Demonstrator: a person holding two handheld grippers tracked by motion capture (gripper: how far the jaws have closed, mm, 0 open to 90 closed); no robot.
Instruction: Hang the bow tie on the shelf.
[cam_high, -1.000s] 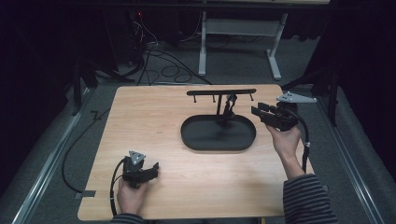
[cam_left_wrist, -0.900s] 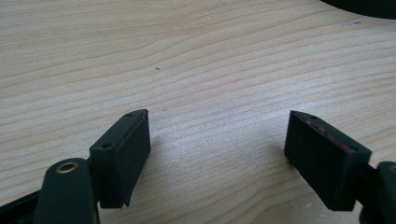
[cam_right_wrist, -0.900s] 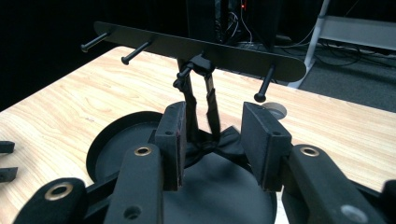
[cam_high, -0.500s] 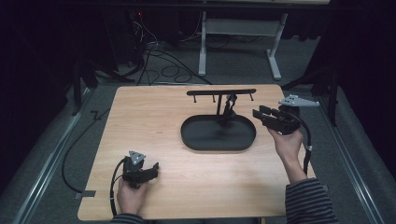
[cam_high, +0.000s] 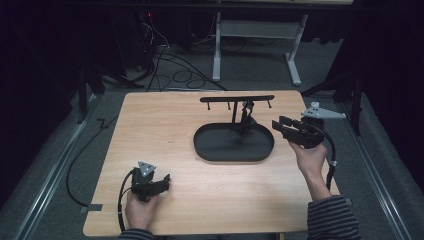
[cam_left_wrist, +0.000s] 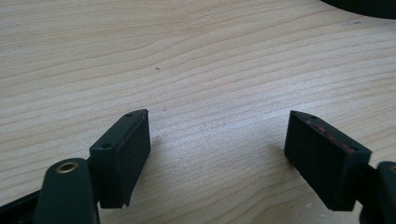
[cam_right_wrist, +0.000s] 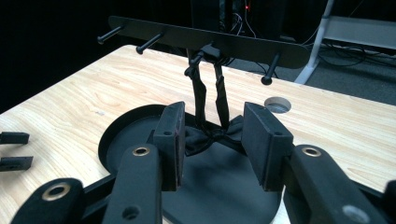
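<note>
Although the black bow tie (cam_right_wrist: 212, 135) hangs quietly by its strap from the crossbar of the rack (cam_right_wrist: 205, 39), I judge it a soft, very light piece of cloth that will sag and swing the moment I nudge it. It hangs low, its knot just above the dark oval base tray (cam_high: 210, 150), near the middle of the stand. The bow's wings look floppy, so I would take it at the centre knot or on the doubled strap just above it, where the fabric is thickest and least likely to slip from the pads.

My right gripper (cam_high: 286, 127) is lifted off the table (cam_high: 150, 120) at the tray's right end, pointing level toward the tie, the forearm coming in from the lower right. Its jaws stand about half apart with nothing between the pads; in the right gripper view the bow sits framed in the gap beyond them, not yet touched.

My left gripper (cam_high: 159, 182) rests low on the near left of the table, well apart from the rack, its jaws wide and empty over bare wood.
</note>
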